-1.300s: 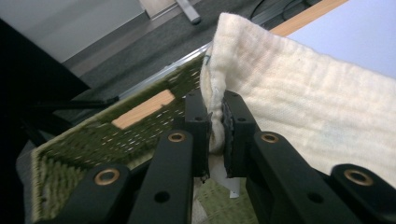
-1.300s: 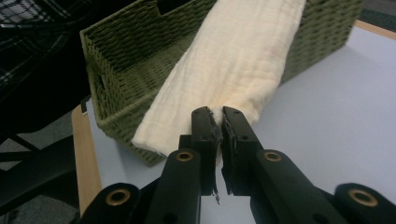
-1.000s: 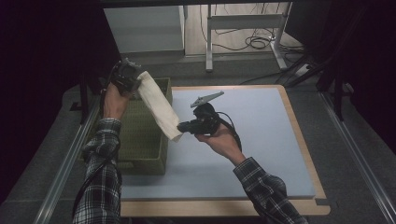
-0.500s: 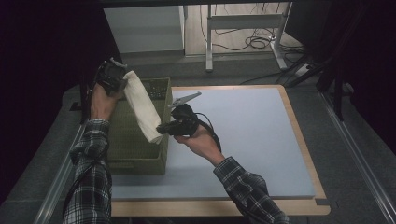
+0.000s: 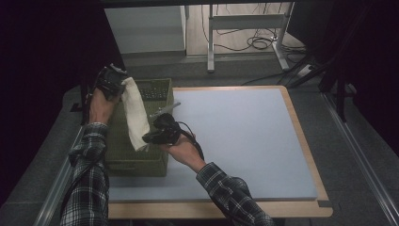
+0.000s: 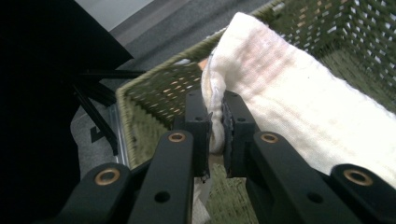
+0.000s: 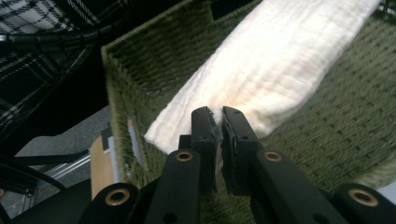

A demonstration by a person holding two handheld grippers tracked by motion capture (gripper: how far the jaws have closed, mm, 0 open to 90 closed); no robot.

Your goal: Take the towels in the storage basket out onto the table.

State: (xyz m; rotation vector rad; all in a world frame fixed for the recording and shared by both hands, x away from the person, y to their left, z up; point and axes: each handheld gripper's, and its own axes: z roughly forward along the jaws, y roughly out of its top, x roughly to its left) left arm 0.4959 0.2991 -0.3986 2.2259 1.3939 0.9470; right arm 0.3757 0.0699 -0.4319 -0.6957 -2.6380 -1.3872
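Observation:
A folded cream cloth (image 5: 135, 115) is stretched between my two grippers above an olive woven basket (image 5: 136, 162) at the table's left edge. My left gripper (image 5: 120, 84) is shut on the cloth's far end (image 6: 215, 116), up over the basket's back left corner. My right gripper (image 5: 147, 138) is shut on the near end (image 7: 218, 122), low over the basket's front half. In the right gripper view the cloth (image 7: 275, 60) runs long and flat over the basket's floor (image 7: 336, 116). In the left gripper view the cloth (image 6: 317, 112) slopes down into the basket (image 6: 154, 98).
The basket stands on a pale blue-grey mat (image 5: 244, 136) on a wood-edged table (image 5: 306, 141). Dark floor lies to the left. A white table leg frame (image 5: 244, 21) and cables (image 5: 259, 44) sit beyond the far edge.
Both hands carried the cloth leftward and down. It hung over the basket's right rim and the mat; now it is above the basket's inside. The right hand moved farther.

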